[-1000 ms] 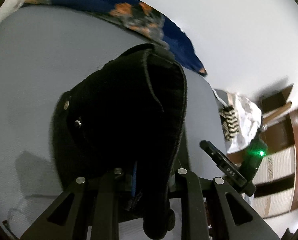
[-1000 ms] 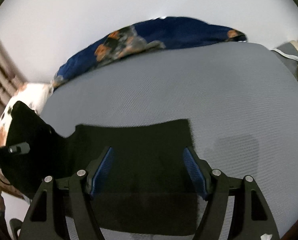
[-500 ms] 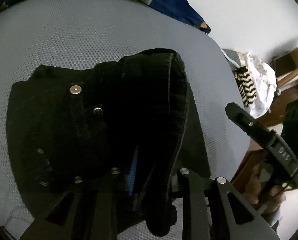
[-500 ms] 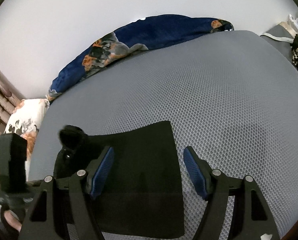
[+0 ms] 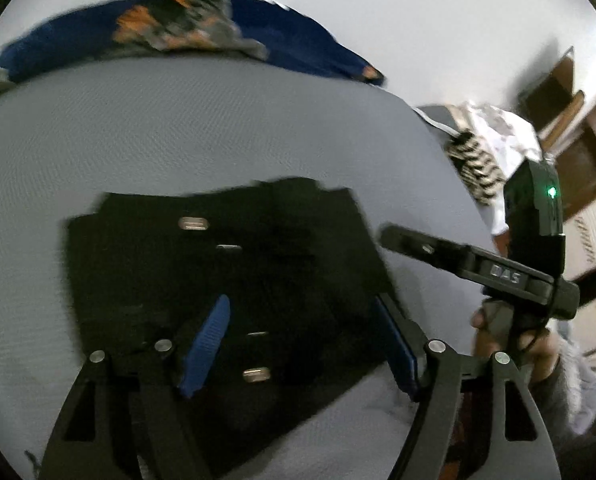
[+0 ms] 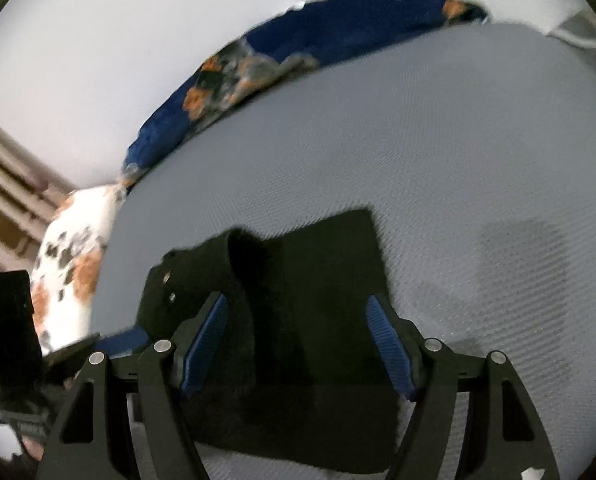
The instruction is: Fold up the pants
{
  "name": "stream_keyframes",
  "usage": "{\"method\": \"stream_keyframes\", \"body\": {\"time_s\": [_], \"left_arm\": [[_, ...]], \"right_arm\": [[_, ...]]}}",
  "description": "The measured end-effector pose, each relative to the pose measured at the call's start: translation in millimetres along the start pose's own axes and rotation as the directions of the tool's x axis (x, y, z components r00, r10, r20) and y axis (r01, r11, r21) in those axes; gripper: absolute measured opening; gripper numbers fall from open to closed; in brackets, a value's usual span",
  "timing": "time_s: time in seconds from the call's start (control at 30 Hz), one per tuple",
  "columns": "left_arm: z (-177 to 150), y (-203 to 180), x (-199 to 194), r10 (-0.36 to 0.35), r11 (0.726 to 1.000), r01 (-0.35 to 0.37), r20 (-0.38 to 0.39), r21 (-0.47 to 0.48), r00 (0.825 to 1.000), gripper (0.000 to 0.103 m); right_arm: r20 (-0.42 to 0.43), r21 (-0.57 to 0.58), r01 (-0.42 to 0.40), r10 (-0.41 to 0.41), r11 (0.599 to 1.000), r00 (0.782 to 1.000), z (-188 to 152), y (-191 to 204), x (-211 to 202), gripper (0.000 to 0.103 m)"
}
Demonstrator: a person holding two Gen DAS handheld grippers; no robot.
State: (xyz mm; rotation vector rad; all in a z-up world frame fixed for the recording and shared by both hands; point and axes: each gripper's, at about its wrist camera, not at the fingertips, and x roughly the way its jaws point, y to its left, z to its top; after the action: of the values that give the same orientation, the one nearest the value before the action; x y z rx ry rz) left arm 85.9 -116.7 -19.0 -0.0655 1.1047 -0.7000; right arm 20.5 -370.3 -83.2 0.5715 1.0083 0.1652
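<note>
Black pants (image 5: 226,280) lie limp, thick (likely heavy) on the bed (image 5: 178,128); left tool (image 5: 301,344) opening, right tool (image 6: 298,344) wide, both empty. Pinch the folded edge.

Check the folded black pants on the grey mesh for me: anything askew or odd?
One thing: on the black pants, a flap near the far left edge stands up in a hump instead of lying flat on the grey mesh surface.

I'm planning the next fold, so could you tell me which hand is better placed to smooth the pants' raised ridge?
Probably right: the right gripper hangs open directly over the ridge on the pants; the left gripper's jaws are opening over the flat buttoned part.
</note>
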Motion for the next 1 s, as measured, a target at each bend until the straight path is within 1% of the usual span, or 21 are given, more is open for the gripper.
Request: {"method": "stream_keyframes", "body": {"time_s": [0.07,0.17,0.23,0.3,0.37,0.5,0.57,0.63,0.73,0.8,0.9,1.0], "left_arm": [[-6,18,-10,0.063,0.998,-0.063,0.027,-0.014,0.998,0.074],[-18,54,-22,0.172,0.983,-0.168,0.046,-0.078,0.984,0.074],[-26,74,-27,0.202,0.975,-0.195,0.05,-0.11,0.978,0.074],[-37,100,-32,0.236,0.961,-0.227,0.043,-0.16,0.971,0.074],[-45,113,-32,0.259,0.949,-0.247,0.035,-0.198,0.965,0.074],[-55,133,-27,0.258,0.934,-0.242,0.026,-0.262,0.966,0.074],[-55,139,-21,0.262,0.929,-0.248,0.014,-0.276,0.965,0.074],[-56,141,-16,0.251,0.93,-0.239,0.011,-0.279,0.968,0.074],[-57,143,-14,0.249,0.931,-0.235,0.014,-0.281,0.969,0.074],[-59,145,-13,0.235,0.931,-0.22,0.016,-0.292,0.972,0.074],[-60,147,-14,0.222,0.931,-0.207,0.016,-0.302,0.975,0.074],[-60,146,-15,0.218,0.932,-0.203,0.02,-0.299,0.976,0.074]], "right_arm": [[-0.046,0.006,-0.037,0.037,0.999,0.998,-4,0,11,0.07],[-0.095,0.011,-0.08,0.08,0.997,0.992,-9,3,27,0.068],[-0.098,0.011,-0.09,0.09,0.996,0.991,-10,5,31,0.067],[-0.092,0.01,-0.081,0.081,0.997,0.992,-10,5,32,0.066],[-0.087,0.008,-0.078,0.078,0.997,0.993,-9,3,34,0.066],[-0.113,0.051,-0.124,0.129,0.991,0.985,-7,-10,45,0.055],[-0.11,0.063,-0.152,0.158,0.986,0.981,-5,-14,48,0.055],[-0.12,0.067,-0.184,0.191,0.981,0.974,-1,-16,51,0.055],[-0.138,0.049,-0.22,0.225,0.974,0.965,3,-17,56,0.054],[-0.155,0.028,-0.237,0.239,0.971,0.959,6,-14,60,0.053],[-0.183,-0.01,-0.263,0.257,0.965,0.949,10,-7,71,0.045],[-0.184,-0.025,-0.297,0.287,0.955,0.94,15,-2,80,0.043]]}}
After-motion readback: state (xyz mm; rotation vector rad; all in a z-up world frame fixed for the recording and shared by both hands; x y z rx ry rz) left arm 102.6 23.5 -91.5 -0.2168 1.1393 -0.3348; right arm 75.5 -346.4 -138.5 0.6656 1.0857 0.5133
